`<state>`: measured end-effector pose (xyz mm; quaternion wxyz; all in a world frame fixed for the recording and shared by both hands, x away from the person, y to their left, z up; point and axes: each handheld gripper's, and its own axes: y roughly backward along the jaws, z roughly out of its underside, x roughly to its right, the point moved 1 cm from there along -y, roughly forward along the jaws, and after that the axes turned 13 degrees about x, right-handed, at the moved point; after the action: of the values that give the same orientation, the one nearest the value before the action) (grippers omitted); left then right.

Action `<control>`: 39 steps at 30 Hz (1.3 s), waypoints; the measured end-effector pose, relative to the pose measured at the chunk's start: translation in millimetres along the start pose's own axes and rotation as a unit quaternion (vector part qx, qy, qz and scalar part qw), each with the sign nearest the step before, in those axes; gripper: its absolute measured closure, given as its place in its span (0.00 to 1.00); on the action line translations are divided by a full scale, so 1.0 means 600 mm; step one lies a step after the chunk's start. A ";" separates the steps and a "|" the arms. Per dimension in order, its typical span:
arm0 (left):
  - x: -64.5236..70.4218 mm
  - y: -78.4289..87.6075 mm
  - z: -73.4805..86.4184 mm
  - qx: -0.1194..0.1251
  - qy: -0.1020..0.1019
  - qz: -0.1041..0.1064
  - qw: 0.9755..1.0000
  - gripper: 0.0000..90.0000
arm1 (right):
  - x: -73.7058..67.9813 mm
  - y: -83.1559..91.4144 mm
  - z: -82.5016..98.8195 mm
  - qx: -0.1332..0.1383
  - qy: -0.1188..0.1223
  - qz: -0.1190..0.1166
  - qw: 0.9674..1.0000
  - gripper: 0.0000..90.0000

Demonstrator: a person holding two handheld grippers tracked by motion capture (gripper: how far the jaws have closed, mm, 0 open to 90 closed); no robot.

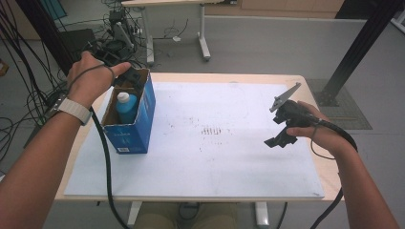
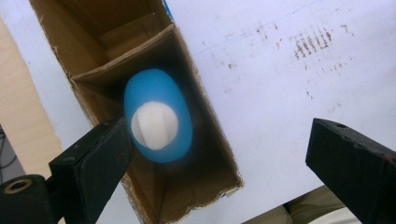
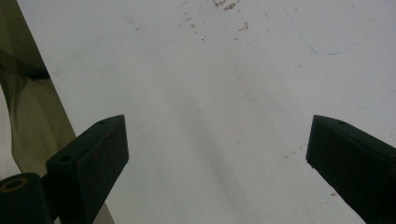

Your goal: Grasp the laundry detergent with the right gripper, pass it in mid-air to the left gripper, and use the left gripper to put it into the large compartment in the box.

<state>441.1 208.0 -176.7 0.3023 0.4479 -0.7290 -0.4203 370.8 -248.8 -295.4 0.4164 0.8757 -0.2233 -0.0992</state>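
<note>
A blue cardboard box (image 1: 141, 123) stands open-topped at the table's left. Inside it a blue bottle with a white cap (image 1: 125, 106) stands upright. From above, the left gripper view looks down on the bottle (image 2: 159, 116) in the box's brown interior (image 2: 205, 154). My left gripper (image 1: 128, 76) hovers over the box's far end, held by a hand with a watch; its jaws stand wide apart and open (image 2: 217, 161), nothing between the pads. Over the white sheet at the right, my right gripper (image 1: 282, 137) is open (image 3: 217, 149) and empty.
A white sheet (image 1: 215, 143) covers most of the wooden table (image 1: 325, 167). Brown speckle marks (image 1: 212, 130) sit near the sheet's middle. Cables and a second table's legs (image 1: 203, 33) lie on the floor behind. A cardboard divider (image 2: 126, 56) splits the box.
</note>
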 end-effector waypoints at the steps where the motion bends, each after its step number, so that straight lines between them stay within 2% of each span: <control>1: 0.002 0.002 -0.001 0.000 -0.004 0.000 1.000 0.08 | 0.000 0.000 0.000 0.000 0.000 0.000 1.000 0.06; 6: 0.016 0.018 -0.007 0.015 -0.026 0.008 1.000 0.08 | 0.001 0.002 0.001 0.000 -0.004 0.001 1.000 0.06; 11: 0.036 0.035 -0.013 0.031 -0.061 0.029 0.997 0.08 | 0.001 0.005 0.002 -0.001 -0.007 0.003 1.000 0.06; 16: 0.065 0.041 -0.019 0.034 -0.103 0.049 0.993 0.08 | 0.000 0.008 0.001 -0.001 -0.012 0.005 1.000 0.06; 18: 0.077 0.041 -0.021 0.035 -0.120 0.060 0.990 0.08 | -0.001 0.008 -0.001 0.000 -0.012 0.005 1.000 0.06; 22: 0.103 0.034 -0.023 0.035 -0.167 0.077 0.982 0.08 | -0.001 0.006 -0.003 -0.001 -0.012 0.004 1.000 0.06; 25: 0.117 0.027 -0.023 0.032 -0.191 0.088 0.977 0.08 | -0.001 0.006 -0.003 -0.002 -0.014 0.003 1.000 0.06; 30: 0.137 0.016 -0.024 0.022 -0.218 0.101 0.970 0.08 | 0.000 0.010 0.001 0.000 -0.014 0.006 1.000 0.06; 33: 0.149 0.011 -0.024 0.020 -0.241 0.112 0.964 0.08 | -0.001 0.010 0.003 -0.001 -0.014 0.006 1.000 0.06; 39: 0.173 -0.005 -0.019 0.025 -0.277 0.125 0.952 0.08 | -0.003 0.014 0.006 0.002 -0.019 0.008 1.000 0.06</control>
<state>408.5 109.2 -167.3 0.1272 0.2265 -0.8447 -0.4680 365.3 -255.0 -291.5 0.4112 0.8728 -0.2382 -0.1115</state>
